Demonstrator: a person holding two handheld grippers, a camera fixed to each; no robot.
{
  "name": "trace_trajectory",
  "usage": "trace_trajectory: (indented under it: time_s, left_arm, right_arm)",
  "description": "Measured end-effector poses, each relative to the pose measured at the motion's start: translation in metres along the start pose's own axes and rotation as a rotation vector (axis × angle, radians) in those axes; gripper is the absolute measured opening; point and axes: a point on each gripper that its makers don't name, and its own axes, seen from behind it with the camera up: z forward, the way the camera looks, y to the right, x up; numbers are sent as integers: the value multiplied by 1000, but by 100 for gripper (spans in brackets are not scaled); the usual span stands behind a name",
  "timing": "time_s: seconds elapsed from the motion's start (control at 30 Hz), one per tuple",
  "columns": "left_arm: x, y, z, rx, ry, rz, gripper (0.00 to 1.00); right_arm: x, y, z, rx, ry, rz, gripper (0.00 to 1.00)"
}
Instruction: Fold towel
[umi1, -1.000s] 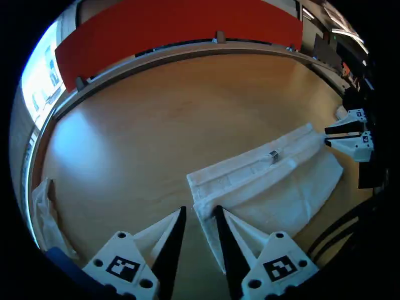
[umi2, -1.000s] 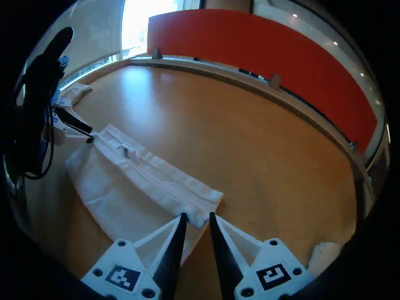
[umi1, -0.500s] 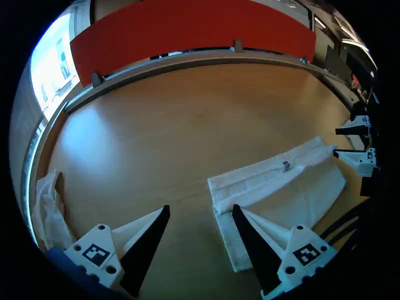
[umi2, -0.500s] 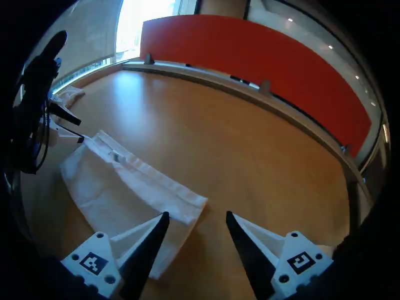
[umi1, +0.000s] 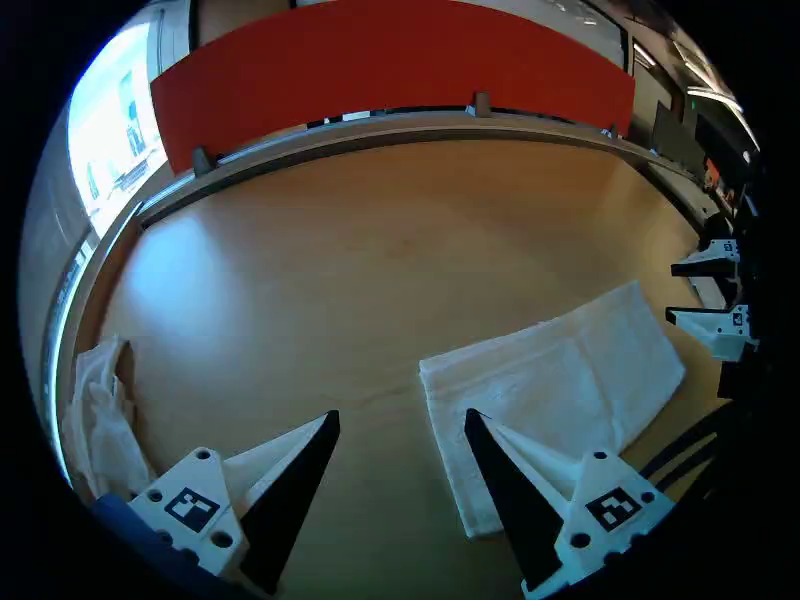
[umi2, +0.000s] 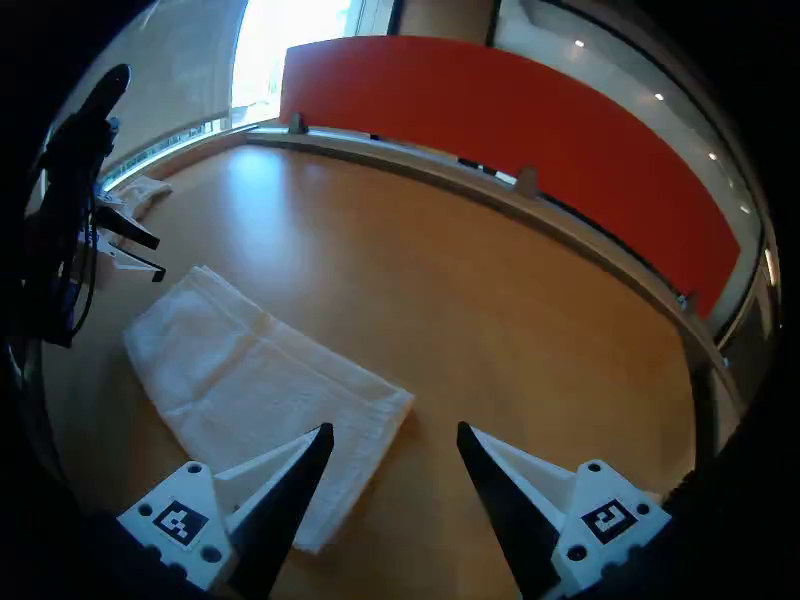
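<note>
The towel (umi1: 560, 380) lies folded flat on my wooden table (umi1: 330, 270), its upper flap settled since a moment ago. My left gripper (umi1: 400, 420) and right gripper (umi2: 392, 430) stand spread at its ends. The left gripper view catches a crumpled cloth (umi1: 95, 430) well aside.

- From low and close over the wooden table (umi1: 330, 270), the left gripper view is aimed toward the red panel (umi1: 390, 60).
- The right gripper view is aimed likewise, from the other end of the white towel (umi2: 250, 380).
- Towel, table and panel are shared.
</note>
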Motion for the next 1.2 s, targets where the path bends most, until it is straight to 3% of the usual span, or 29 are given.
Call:
trace_trajectory:
  time_s: [0.27,0.77,1.2]
  left_arm:
    - [-7,2,-10,-5,1,1,93]
    - [-39,0,-39,16,1,-71,93]
    - [-55,-6,-57,40,3,-115,93]
  right_arm:
    - [-6,-5,-12,4,-2,1,96]
    - [-30,-20,-41,9,-15,23,96]
    - [-33,-30,-46,43,-14,2,96]
